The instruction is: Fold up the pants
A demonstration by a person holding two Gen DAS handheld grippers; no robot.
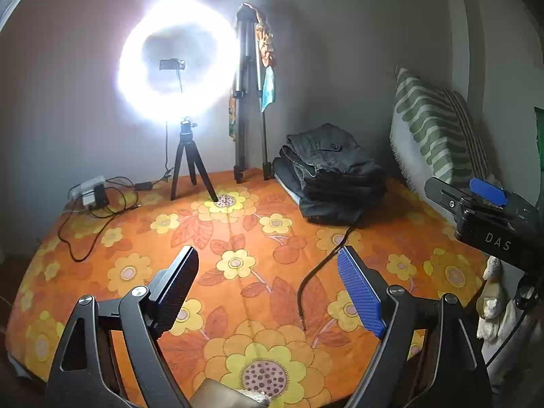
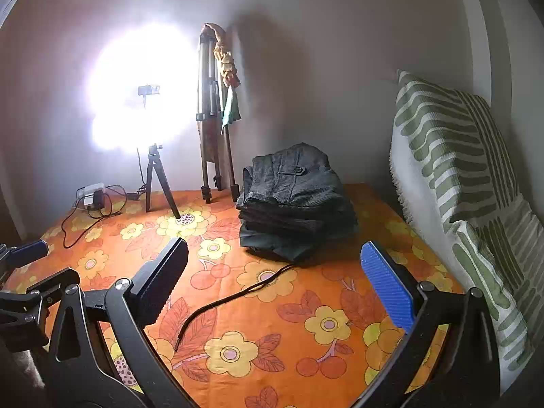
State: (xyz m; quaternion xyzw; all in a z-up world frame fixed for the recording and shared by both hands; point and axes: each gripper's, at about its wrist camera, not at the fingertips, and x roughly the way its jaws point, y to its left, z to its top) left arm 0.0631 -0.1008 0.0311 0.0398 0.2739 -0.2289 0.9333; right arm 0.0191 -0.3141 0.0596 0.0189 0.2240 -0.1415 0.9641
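pants [image 2: 295,200] look stacked and folded already; left gripper [image 1: 268,285] and right gripper [image 2: 275,282] both gape wide, holding nothing, so just back off without snagging that drawstring [image 2: 234,297].

— What lies where on the bed [image 2: 272,323]?

— A stack of folded pants [image 2: 295,204] sits right of centre, toward the back wall. A cord [image 2: 234,297] trails from its front edge down to lower centre.

— And around it?

— A tall tripod [image 2: 214,119] stands just left of the stack, against the wall. Further left, upper left of the frame, a ring light [image 2: 139,91] on a small tripod. A charger [image 2: 91,195] lies at far left. A pillow [image 2: 459,187] leans along the right edge.
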